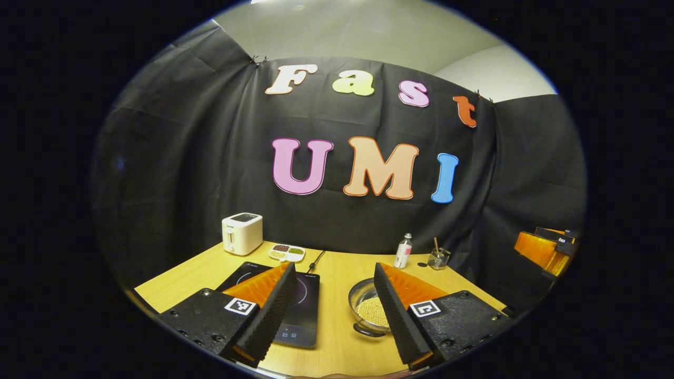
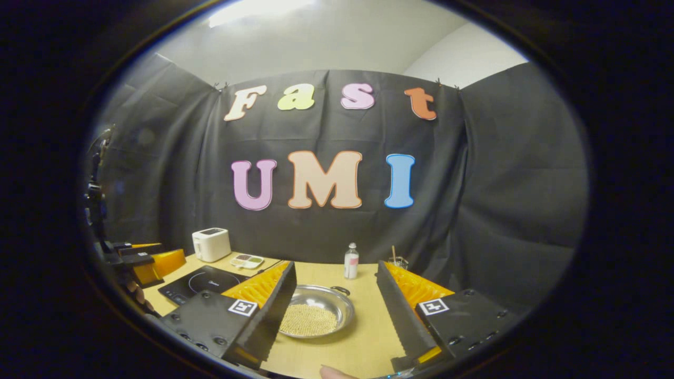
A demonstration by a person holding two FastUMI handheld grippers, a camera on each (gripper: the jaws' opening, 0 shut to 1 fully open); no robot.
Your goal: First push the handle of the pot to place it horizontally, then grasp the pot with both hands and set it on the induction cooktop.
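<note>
A shallow steel pot (image 2: 316, 315) holding pale beans sits on the wooden table (image 2: 363, 342), with a small dark handle (image 2: 341, 289) at its far rim. In the left gripper view the pot (image 1: 364, 308) is half hidden behind the right finger, and its near handle (image 1: 368, 331) points toward me. The black induction cooktop (image 1: 300, 310) lies flat to its left and appears again as the cooktop (image 2: 202, 283). My left gripper (image 1: 331, 308) hangs open above the gap between cooktop and pot. My right gripper (image 2: 334, 310) is open, hovering over the pot. The left gripper (image 2: 139, 263) also appears at far left.
A white toaster (image 1: 241, 233) and a small tray of beans (image 1: 286, 253) stand at the back left. A small bottle (image 1: 403, 251) and a glass jar with a stick (image 1: 438, 258) stand at the back right. The cooktop's cord (image 1: 316, 260) runs toward the wall.
</note>
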